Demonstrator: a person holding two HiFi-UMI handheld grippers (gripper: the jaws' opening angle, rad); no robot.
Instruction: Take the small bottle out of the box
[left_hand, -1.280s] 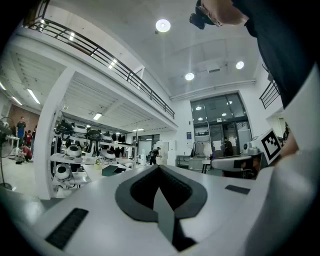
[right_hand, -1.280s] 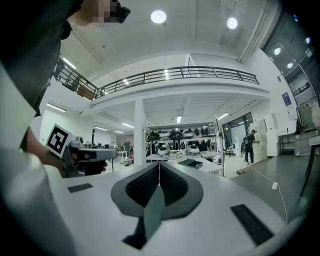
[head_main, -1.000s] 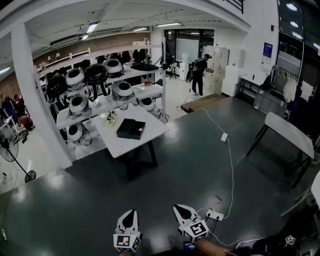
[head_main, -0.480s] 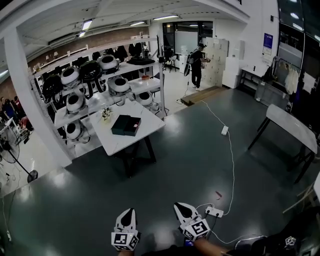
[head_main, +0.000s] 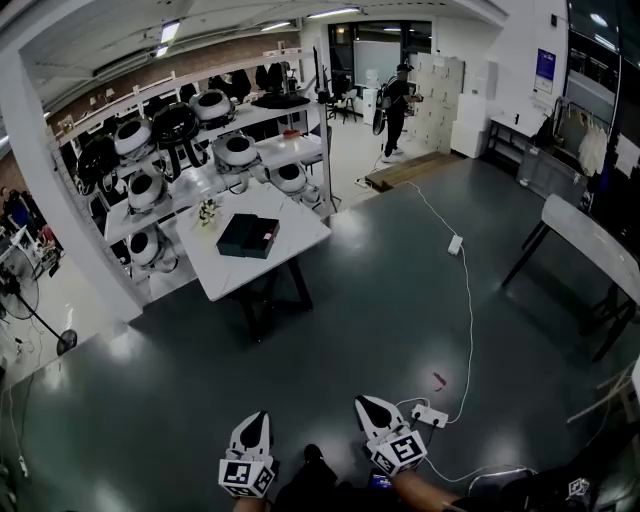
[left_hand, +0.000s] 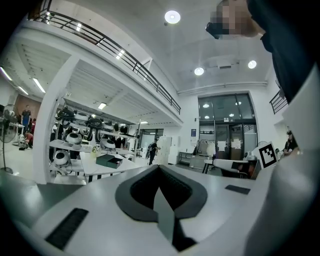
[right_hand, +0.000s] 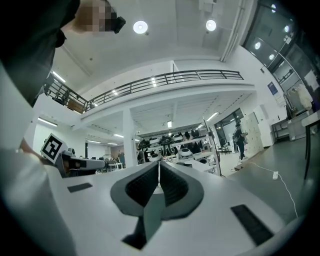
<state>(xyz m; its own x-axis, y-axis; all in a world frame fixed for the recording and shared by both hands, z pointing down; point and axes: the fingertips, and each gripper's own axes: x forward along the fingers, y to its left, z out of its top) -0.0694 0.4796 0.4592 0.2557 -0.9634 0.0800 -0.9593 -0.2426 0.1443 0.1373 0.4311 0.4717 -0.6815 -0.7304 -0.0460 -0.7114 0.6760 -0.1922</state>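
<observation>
Your left gripper (head_main: 257, 417) and right gripper (head_main: 363, 402) are closed, empty: approach the white table (head_main: 300, 262), opening before the mid-table dark box (head_main: 248, 236).

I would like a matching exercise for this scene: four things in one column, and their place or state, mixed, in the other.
1 dark box
2 power strip
3 left gripper
4 standing person

A by the white lockers
B jaws shut, empty
C on the white table
D on the dark floor

Pairs: 1-C, 2-D, 3-B, 4-A
</observation>
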